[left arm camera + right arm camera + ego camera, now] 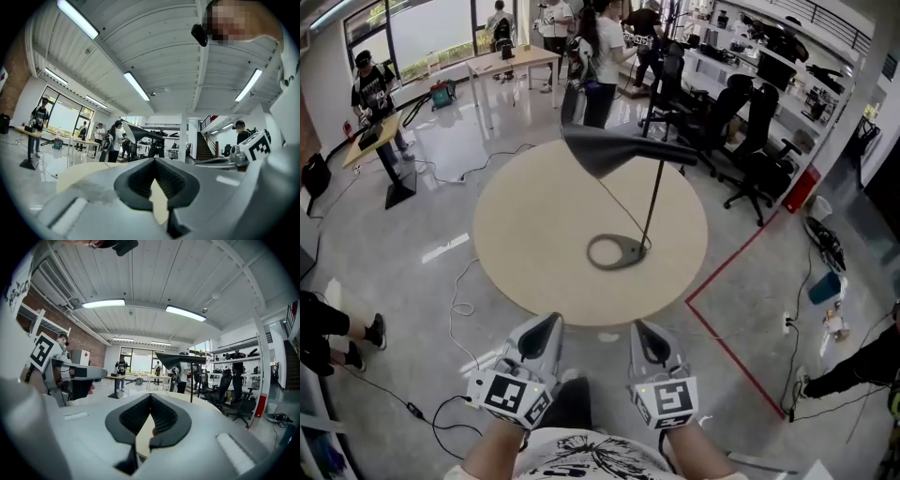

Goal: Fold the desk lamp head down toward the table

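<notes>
A black desk lamp stands on the round beige table. Its ring base lies near the table's middle, and a thin stem rises to the cone head, which is raised and level. Both grippers hang below the table's near edge, well short of the lamp. My left gripper and right gripper are shut with nothing held. In the left gripper view the jaws of the left gripper meet at their tips, with the lamp head far beyond. In the right gripper view the right gripper is likewise shut, and the lamp head is ahead to the right.
Black office chairs crowd the floor right of the table. Several people stand behind it near long desks. Cables trail on the floor at left. A red tape line marks the floor at right.
</notes>
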{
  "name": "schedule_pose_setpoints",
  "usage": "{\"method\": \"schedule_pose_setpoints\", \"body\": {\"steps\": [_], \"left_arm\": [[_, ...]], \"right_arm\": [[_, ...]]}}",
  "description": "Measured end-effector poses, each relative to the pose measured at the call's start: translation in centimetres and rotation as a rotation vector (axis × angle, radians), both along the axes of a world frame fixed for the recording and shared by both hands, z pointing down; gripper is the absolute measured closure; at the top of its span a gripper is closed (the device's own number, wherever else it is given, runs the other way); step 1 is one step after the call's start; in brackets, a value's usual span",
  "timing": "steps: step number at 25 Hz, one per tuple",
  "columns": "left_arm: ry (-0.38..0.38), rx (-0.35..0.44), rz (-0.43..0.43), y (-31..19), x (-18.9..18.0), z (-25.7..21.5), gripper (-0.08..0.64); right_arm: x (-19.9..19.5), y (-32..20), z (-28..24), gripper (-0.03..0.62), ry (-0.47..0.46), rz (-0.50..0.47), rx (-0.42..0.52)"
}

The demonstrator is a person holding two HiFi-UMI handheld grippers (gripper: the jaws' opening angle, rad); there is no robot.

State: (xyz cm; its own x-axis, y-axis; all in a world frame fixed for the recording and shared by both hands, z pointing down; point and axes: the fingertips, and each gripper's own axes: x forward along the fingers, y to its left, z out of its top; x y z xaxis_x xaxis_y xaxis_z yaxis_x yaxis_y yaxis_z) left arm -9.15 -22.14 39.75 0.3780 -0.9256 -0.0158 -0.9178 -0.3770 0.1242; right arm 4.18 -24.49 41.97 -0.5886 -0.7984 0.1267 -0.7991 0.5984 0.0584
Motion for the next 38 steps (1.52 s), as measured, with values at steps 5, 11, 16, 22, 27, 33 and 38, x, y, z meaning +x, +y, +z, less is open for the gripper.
{"method": "schedule_pose_setpoints", "body": {"steps": [5,11,16,22,27,33,38], "left_arm": [[0.007,0.049,0.032,-6.8,-1.4,-0.9,0.555],[0.009,0.112,0.085,-13.4,-4.0,-3.7,0.555],[0.014,0.194,0.085,-16.7,-6.1,-6.6,0.555],[-0.009,0.266,0.098,-20.0,-6.0,-9.9,0.555],[-0.027,0.314,0.099,-22.4,-5.6,-13.1,0.555],[-0.022,0.318,0.102,-24.1,-4.7,-13.7,0.555],[-0.009,0.307,0.078,-23.5,-5.7,-12.4,0.555]], "right_arm": [[0.0,-6.6,-0.2,0.583,-0.029,0.111,-0.007],[-1.7,-12.8,-2.2,0.583,-0.033,0.183,0.019],[-2.8,-15.4,-2.9,0.583,-0.041,0.245,0.043],[-3.7,-17.4,-1.6,0.583,-0.055,0.240,-0.004],[-4.3,-19.5,-1.9,0.583,-0.047,0.216,-0.017],[-3.7,-21.7,-2.9,0.583,-0.030,0.204,-0.007],[-3.8,-21.9,-2.5,0.583,-0.021,0.192,-0.009]]}}
